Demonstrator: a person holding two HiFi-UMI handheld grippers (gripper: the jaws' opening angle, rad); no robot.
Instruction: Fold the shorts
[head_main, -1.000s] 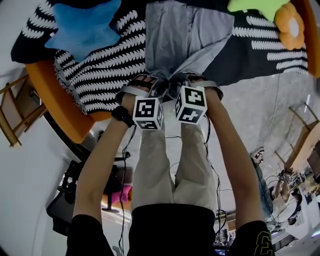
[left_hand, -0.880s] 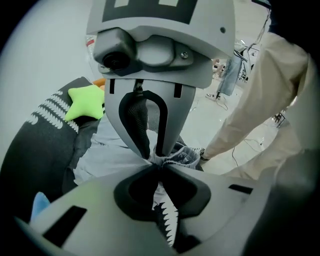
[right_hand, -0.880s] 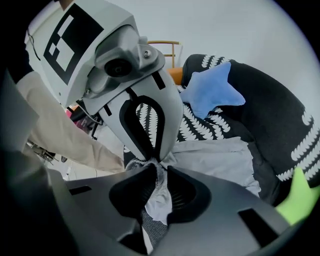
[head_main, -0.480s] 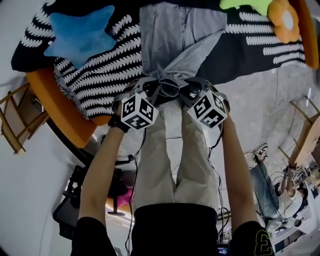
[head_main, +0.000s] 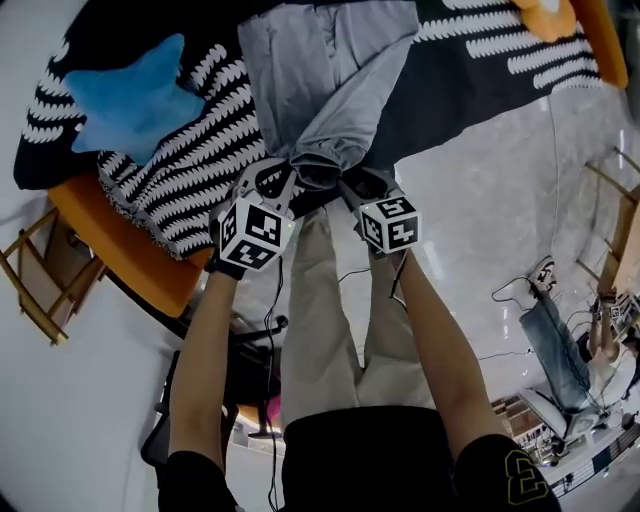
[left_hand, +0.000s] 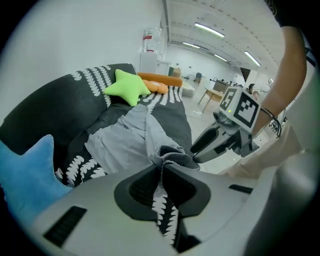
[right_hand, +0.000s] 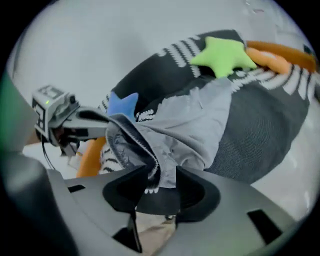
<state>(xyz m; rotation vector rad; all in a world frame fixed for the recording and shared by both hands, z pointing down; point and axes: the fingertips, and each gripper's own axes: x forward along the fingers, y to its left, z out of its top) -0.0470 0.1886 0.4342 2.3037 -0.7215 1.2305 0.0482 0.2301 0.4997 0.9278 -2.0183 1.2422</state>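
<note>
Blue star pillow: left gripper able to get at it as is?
Probably not: left gripper is shut on the shorts. Path to the blue star pillow over the blanket looks free, but it must release first.

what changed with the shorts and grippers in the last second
Both grippers rolled, and the near edge of the shorts, flat before, is now bunched between them. The right gripper has just been opening, fabric loose between its jaws. The left gripper stays shut on the shorts; the blue cushion has not moved.
</note>
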